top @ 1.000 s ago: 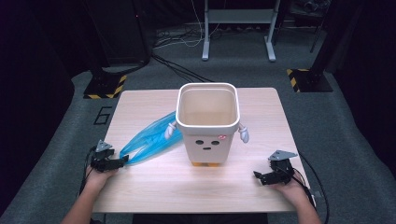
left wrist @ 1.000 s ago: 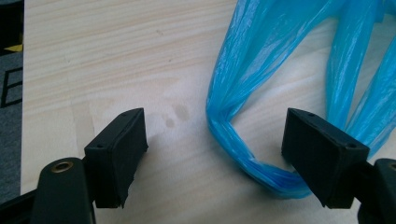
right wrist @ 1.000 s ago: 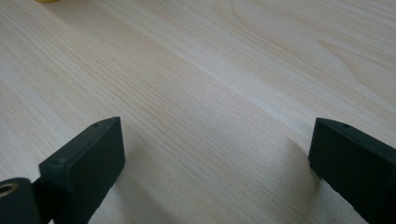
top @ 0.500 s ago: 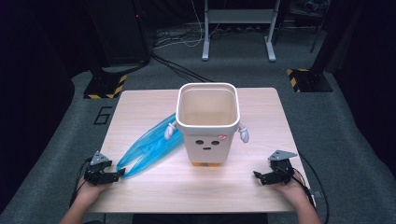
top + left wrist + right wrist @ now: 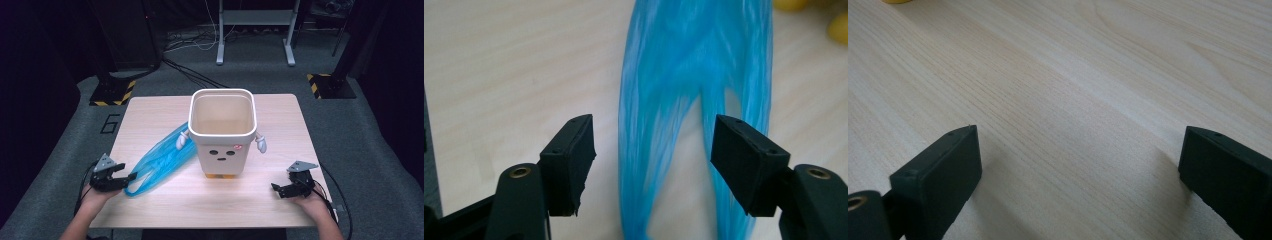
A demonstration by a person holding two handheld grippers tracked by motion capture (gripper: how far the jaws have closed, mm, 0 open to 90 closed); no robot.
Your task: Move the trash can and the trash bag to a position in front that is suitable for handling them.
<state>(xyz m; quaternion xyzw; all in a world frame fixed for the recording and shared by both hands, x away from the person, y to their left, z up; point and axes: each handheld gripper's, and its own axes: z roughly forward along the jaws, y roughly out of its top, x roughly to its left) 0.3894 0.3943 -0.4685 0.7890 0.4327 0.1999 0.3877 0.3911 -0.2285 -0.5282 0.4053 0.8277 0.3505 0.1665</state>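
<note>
Pale wooden table (image 5: 165,200): the blue bag (image 5: 159,161) lies left of the bin (image 5: 222,132), its end between the closing, not yet pinching left gripper (image 5: 651,150). Thin film could slip free. Right gripper (image 5: 286,190) rests wide apart near the right edge.

A bin (image 5: 222,132) stands upright near the middle of the worktop (image 5: 280,110), its open mouth facing up. A plastic bag (image 5: 157,162) lies flat on the worktop to the bin's left, running from beside the bin's side toward the near left corner. The left gripper (image 5: 125,177) sits at the bag's near end, and in the left gripper view the bag (image 5: 684,100) lies between its two jaws. The right gripper (image 5: 280,189) rests near the worktop's front right edge, well apart from the bin, with bare worktop (image 5: 1073,90) ahead of it.
</note>
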